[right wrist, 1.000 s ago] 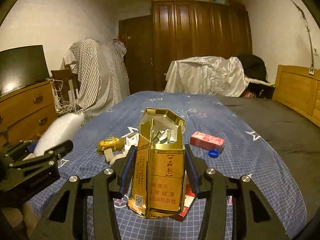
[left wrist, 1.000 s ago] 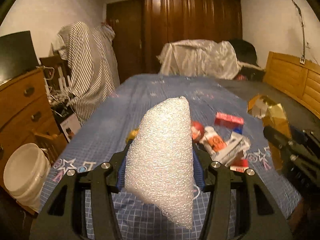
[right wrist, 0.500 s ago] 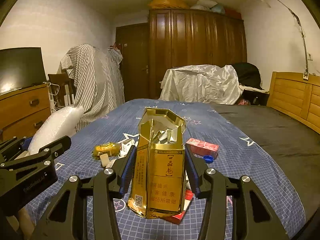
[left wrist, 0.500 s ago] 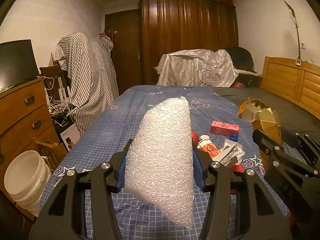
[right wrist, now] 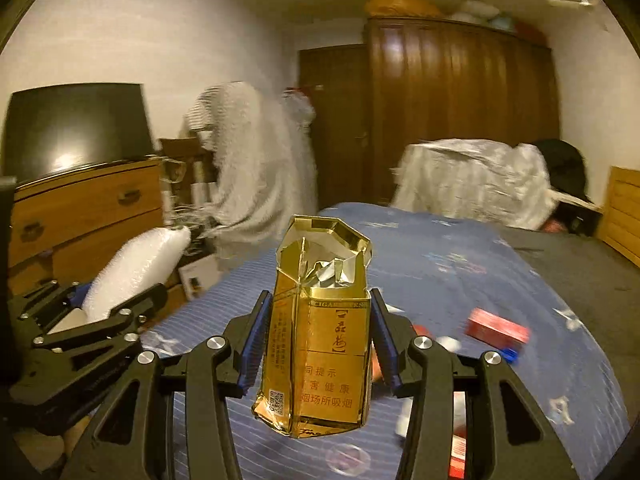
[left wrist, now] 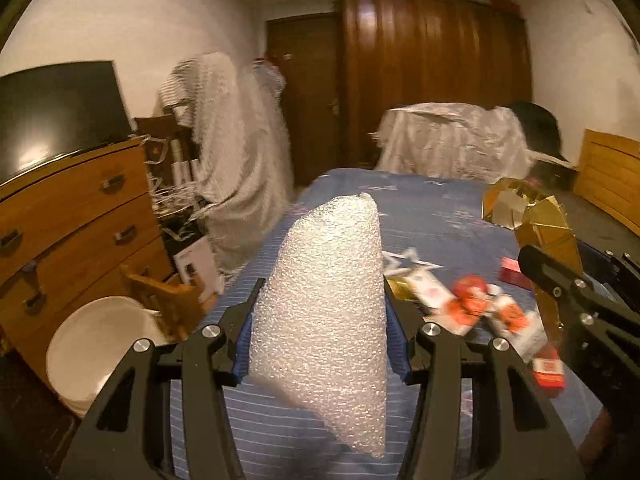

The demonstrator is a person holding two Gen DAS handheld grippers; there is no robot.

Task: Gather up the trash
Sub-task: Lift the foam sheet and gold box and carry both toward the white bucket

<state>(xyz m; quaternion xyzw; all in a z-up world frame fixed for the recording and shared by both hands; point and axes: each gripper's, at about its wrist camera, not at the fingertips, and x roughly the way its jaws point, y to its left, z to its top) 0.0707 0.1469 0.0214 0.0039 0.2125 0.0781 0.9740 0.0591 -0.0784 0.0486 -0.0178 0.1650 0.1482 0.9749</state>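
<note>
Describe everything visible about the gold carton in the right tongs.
The gold carton is a glossy, crumpled cardboard cigarette carton with red Chinese print and a QR code low on one side. Its top is torn open, showing silver lining. It stands upright, clamped between the right tongs' blue pads, lifted above the blue bedspread.

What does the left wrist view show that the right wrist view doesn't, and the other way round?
Only the left wrist view shows the white bucket on the floor by the dresser, and the blurred orange-and-white wrappers on the bed.

Only the right wrist view shows the printed front of the gold carton in the right gripper, and a blue bottle cap.

Both show the bubble wrap clamped in the left gripper, the gold carton, the red box, the blue bedspread, dresser and wardrobe.
</note>
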